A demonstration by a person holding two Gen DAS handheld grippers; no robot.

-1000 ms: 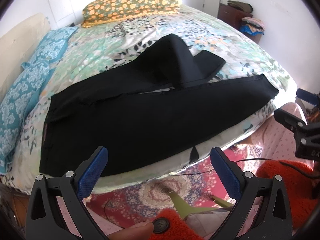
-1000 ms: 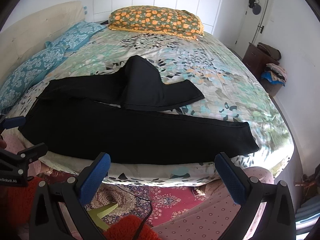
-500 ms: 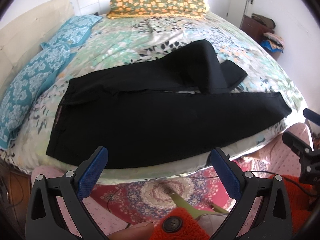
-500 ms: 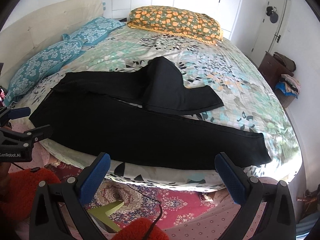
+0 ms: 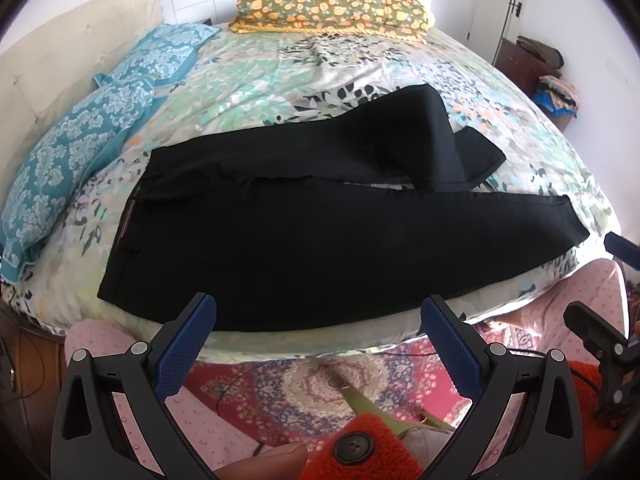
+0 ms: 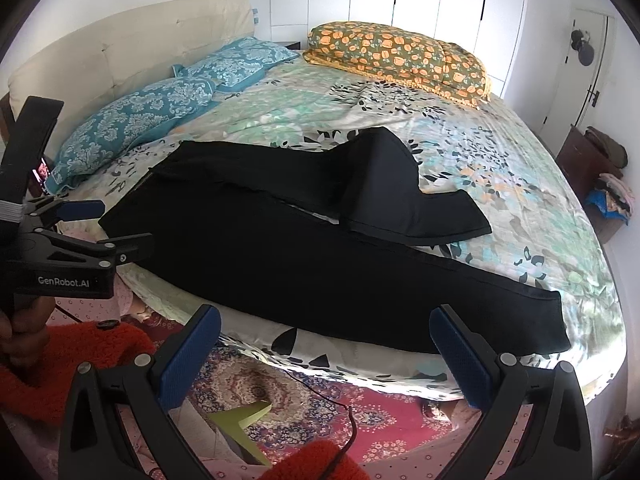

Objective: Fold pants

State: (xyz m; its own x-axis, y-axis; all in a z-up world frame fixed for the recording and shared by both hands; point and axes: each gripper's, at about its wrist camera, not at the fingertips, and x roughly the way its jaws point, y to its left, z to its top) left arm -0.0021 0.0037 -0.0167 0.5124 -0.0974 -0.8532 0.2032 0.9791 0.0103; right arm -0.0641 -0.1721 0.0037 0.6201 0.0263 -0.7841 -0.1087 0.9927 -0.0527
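Note:
Black pants [image 5: 320,236] lie flat across the near side of the bed, waistband to the left, one leg stretched right along the bed edge. The other leg is bent back on itself behind it [image 5: 436,140]. They also show in the right wrist view [image 6: 320,256]. My left gripper [image 5: 318,340] is open and empty, just off the bed edge near the pants' seat. My right gripper [image 6: 324,344] is open and empty, just off the edge near the long leg. The left gripper also shows at the left of the right wrist view [image 6: 92,228].
The bed has a floral sheet [image 5: 320,68], two blue pillows [image 5: 80,148] by the cream headboard [image 6: 120,64], and an orange flowered pillow [image 5: 332,8] at the far side. A red patterned rug [image 6: 320,400] lies below. A dark cabinet with clothes [image 6: 592,168] stands at right.
Both grippers have swung left and come a little closer to the bed edge, so the pants sit more centrally in view. The pants have not moved. Both jaws stay open.

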